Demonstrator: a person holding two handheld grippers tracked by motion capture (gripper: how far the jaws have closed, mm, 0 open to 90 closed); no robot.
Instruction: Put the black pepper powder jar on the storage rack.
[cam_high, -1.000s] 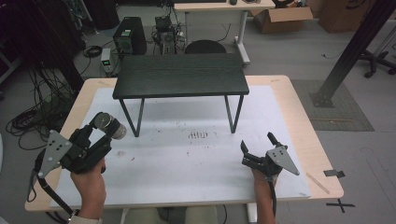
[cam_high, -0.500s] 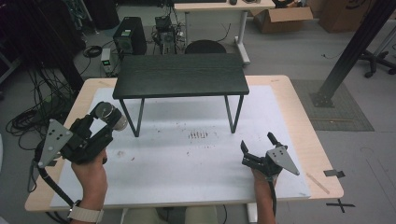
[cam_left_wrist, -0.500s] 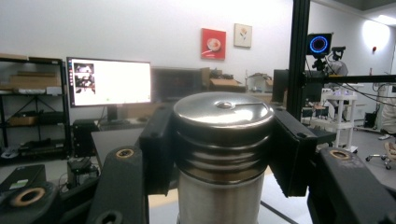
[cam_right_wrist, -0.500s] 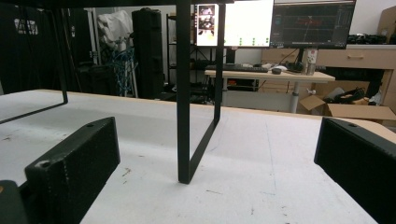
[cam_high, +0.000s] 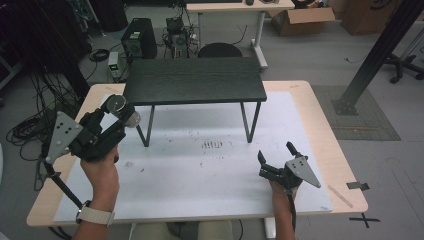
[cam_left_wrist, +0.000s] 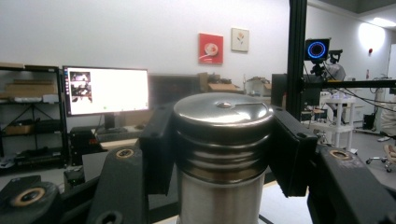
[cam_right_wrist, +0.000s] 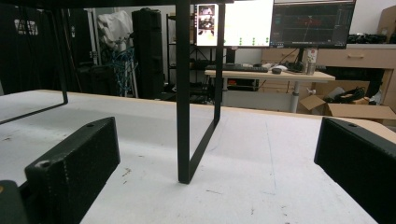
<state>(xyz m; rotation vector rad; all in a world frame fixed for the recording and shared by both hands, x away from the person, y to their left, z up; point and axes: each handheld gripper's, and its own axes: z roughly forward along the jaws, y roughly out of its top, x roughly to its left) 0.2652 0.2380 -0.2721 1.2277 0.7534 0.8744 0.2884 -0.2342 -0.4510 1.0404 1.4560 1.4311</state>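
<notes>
A steel bottle (cam_high: 121, 110) with a round metal cap (cam_left_wrist: 223, 112) is held upright above the table's left side. My left gripper (cam_high: 107, 122) is shut on it, both jaws pressing just under the cap. The bottle hangs close to the left end of a small black shelf (cam_high: 195, 80) that stands on thin legs at the back of the table. My right gripper (cam_high: 277, 160) rests low on the white mat near the front right, open, with nothing between its jaws. In the right gripper view the shelf's right leg frame (cam_right_wrist: 184, 102) stands straight ahead.
A white mat (cam_high: 210, 165) covers most of the wooden table (cam_high: 327, 130). Room lies under the shelf between its leg frames. A black post (cam_high: 377, 55) rises at the right beyond the table. Desks, a monitor (cam_left_wrist: 106, 91) and cables sit behind.
My left gripper has carried the bottle up and toward the shelf's left end, tilting it more upright. The right gripper has stayed still.
</notes>
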